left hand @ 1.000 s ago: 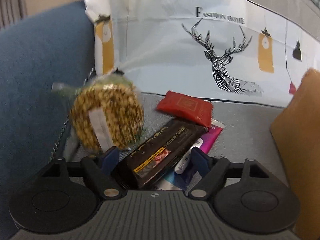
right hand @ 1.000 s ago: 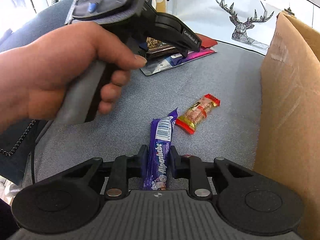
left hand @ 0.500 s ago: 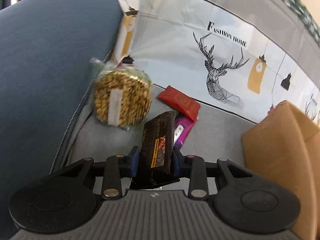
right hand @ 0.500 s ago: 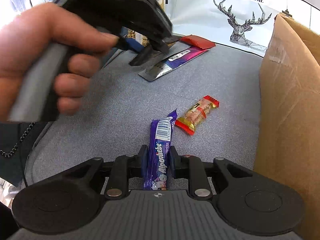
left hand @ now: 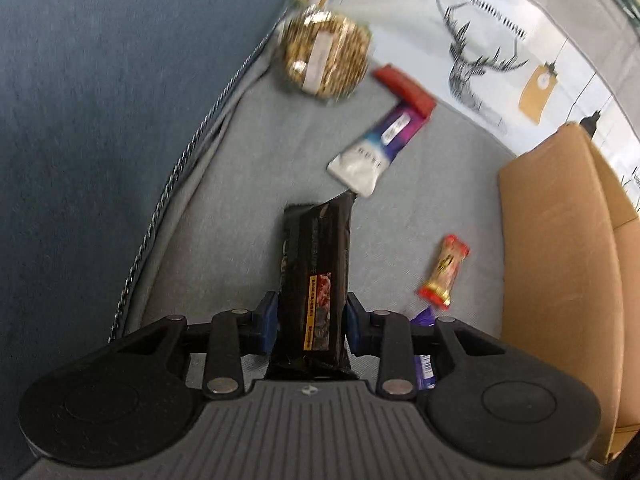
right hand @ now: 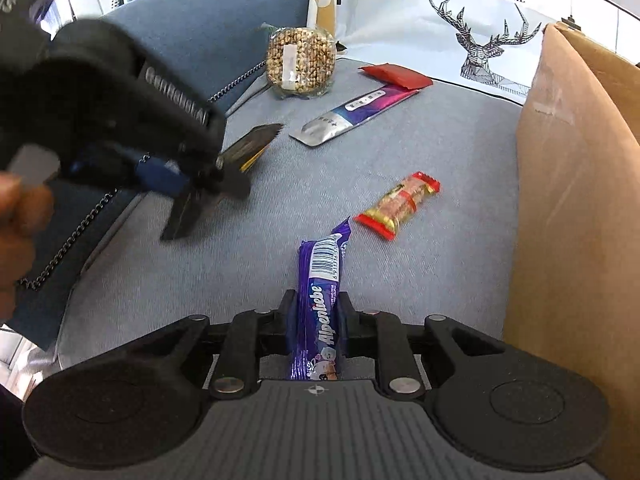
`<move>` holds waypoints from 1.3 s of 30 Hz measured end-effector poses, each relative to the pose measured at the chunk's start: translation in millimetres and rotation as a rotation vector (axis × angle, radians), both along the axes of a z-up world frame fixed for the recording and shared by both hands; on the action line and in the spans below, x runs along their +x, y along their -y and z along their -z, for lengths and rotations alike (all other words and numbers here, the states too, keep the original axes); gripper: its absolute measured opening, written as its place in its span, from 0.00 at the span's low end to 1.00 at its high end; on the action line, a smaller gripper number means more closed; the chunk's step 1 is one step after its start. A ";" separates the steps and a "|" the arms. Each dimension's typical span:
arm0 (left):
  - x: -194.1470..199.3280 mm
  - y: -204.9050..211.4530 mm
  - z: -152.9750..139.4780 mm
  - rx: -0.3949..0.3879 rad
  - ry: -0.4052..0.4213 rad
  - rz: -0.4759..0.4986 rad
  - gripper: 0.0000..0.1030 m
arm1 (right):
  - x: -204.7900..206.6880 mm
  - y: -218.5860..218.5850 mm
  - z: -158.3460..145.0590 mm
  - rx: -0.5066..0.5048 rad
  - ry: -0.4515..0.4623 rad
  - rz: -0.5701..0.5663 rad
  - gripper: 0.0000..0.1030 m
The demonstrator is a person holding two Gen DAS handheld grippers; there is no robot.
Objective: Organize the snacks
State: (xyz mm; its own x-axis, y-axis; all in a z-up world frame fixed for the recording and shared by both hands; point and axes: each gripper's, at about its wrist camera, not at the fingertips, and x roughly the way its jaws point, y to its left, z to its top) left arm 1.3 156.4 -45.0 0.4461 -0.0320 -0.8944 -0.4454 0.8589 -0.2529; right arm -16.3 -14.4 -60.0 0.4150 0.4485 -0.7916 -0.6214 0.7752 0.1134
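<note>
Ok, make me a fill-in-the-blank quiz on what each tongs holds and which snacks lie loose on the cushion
1. The left tongs are shut on a ____ bar.
2. The right tongs grip a purple pack labelled ____.
3. The cardboard box stands to the ____ of the red-gold candy.
4. The white cover shows a ____ drawing.

Missing: black; Alpenliebe; right; deer

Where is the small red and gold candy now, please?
The red and gold candy lies on the grey cushion, between the purple Alpenliebe bar and the cardboard box.
</note>
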 end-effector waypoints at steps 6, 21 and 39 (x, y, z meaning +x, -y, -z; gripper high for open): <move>4.8 -6.1 7.2 -0.018 -0.013 -0.010 0.48 | -5.0 -0.8 0.3 -0.001 0.011 -0.004 0.25; 14.0 -6.2 7.9 -0.033 -0.005 -0.013 0.54 | -2.5 2.9 -0.6 0.001 0.007 0.011 0.40; 24.3 15.2 10.6 0.127 -0.030 0.087 0.41 | -3.8 5.3 -2.1 -0.013 0.047 0.018 0.16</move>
